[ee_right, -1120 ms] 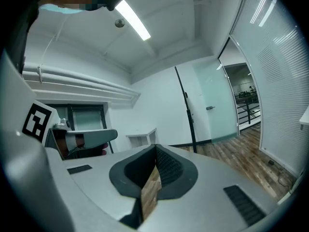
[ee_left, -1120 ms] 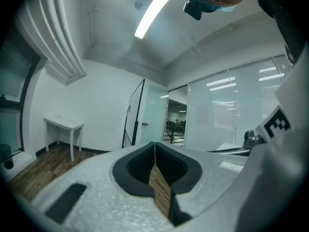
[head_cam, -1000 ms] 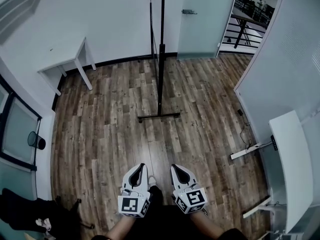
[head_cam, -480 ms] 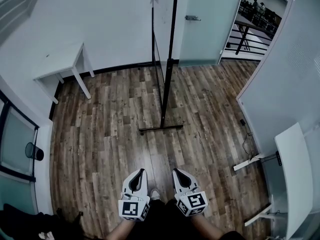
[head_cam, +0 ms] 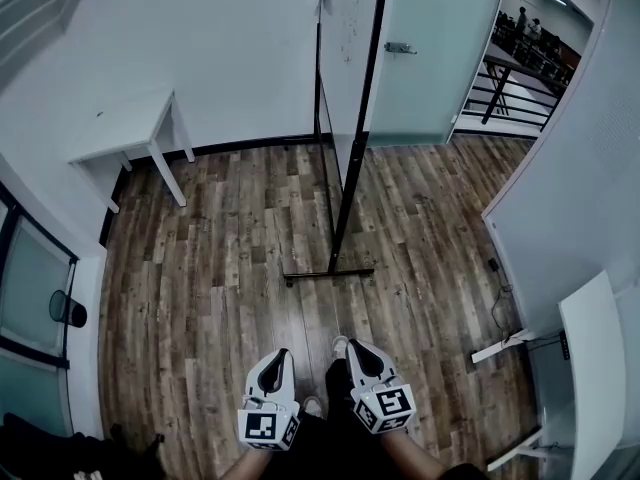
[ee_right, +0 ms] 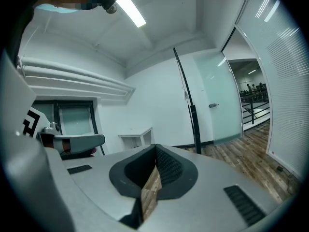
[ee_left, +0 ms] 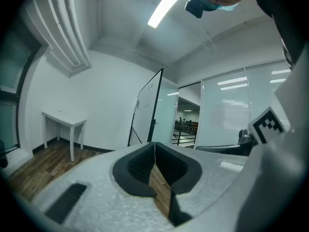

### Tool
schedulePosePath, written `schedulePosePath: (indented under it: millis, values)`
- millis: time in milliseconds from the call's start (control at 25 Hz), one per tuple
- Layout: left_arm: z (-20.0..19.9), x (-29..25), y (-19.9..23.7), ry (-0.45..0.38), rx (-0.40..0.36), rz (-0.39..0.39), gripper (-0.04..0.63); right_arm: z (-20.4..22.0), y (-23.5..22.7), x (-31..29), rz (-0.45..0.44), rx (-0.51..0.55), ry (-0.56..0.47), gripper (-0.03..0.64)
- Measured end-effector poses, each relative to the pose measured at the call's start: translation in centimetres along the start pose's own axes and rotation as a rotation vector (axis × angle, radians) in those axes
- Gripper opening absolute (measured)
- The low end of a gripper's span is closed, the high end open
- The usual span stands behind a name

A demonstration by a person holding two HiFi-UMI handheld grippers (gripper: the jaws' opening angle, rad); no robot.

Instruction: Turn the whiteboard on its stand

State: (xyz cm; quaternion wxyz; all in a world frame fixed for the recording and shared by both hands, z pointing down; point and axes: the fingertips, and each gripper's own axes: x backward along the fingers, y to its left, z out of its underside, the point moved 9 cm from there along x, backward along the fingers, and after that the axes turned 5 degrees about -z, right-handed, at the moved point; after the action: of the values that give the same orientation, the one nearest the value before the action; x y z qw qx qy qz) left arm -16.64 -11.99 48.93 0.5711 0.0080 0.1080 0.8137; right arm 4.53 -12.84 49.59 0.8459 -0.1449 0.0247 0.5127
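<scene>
Whiteboard is standing edge-on on its black stand, on the wood floor near the far wall. Left gripper and right gripper are hanging well short of it, jaws fully together, gripping nothing.

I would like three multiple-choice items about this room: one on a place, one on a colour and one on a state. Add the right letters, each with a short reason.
1. In the head view, where is the small white table relative to the tall whiteboard?
A. To its left, at the white wall
B. To its right
C. Directly under it

2. What colour is the thin metal stand of the whiteboard?
A. Red
B. Black
C. Yellow

3. In what state are the left gripper and the right gripper?
A. Both shut and empty
B. Both wide open
C. Each shut on a pen

Answers:
1 A: the table stands far left by the wall.
2 B: pole and foot are black.
3 A: each gripper view shows the jaws together with nothing between them.
</scene>
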Motion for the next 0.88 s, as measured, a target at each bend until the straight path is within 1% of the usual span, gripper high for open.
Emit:
schedulePosePath:
  millis: [120,400,600,880]
  values:
    - [-0.4,-2.4,0.4,-0.01,0.006,-0.004,0.018,-0.7,-1.5,-2.4,-0.009,0.006,0.001,0.011]
    - [-1.8,-8.9,0.6,-0.034,-0.016,-0.012,0.018,-3.0,-5.8,-6.9,-0.019,0.01,-0.012,0.011]
    - [-3.0,-14.1,0.8,-0.027,-0.005,-0.027,0.018,-5.0,-9.5,-10.7,-0.023,0.016,-0.004,0.011]
    - [-4.4,-20.9,0.7,-0.022,-0.01,-0.035,0.018,-7.1,-14.6,-16.5,-0.013,0.035,0.015,0.011]
